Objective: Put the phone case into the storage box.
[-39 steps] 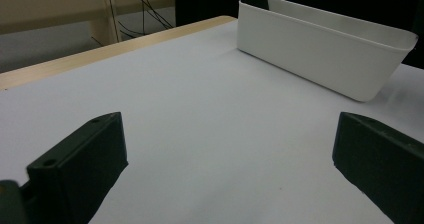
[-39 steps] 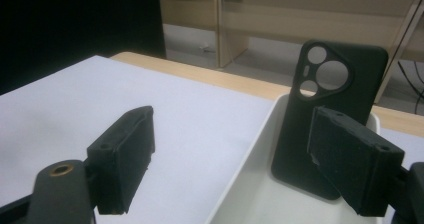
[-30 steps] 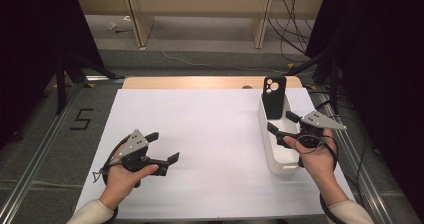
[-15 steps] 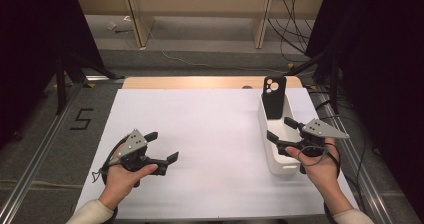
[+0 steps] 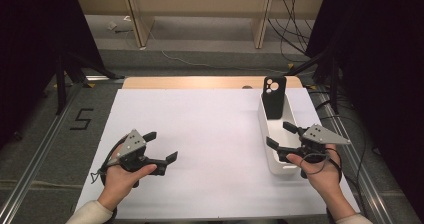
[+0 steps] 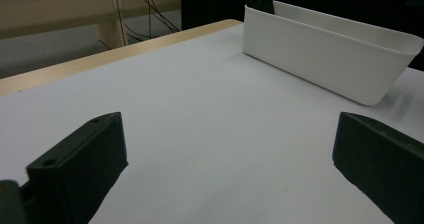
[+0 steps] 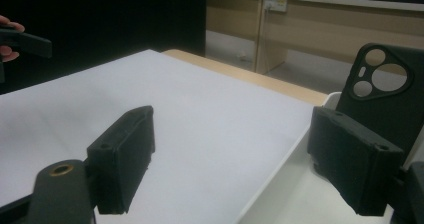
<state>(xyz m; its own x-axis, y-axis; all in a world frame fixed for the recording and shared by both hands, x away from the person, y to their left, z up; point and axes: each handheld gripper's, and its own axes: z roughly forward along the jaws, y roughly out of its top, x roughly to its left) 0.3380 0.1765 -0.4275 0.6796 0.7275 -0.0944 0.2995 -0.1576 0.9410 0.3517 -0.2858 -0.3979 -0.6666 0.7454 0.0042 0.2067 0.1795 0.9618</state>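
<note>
Phone case (image 5: 274, 97): black, with camera cut-outs at the top, standing upright in the far end of the white bin (image 5: 272, 149), leaning on its end wall.
Right hand-held gripper (image 5: 284, 137): jaws apart with nothing between them, held over the near half of the bin; one jaw is above the bin's inside, the other above its left wall, and the case is well beyond the jaw tips.
Left hand-held gripper (image 5: 161, 147): jaws spread wide and empty, low over the bare white table (image 5: 210, 134), well apart from the bin.
Bin: long and narrow, at the right side of the table, running from near to far.
Table's far edge: a strip of bare wood.
</note>
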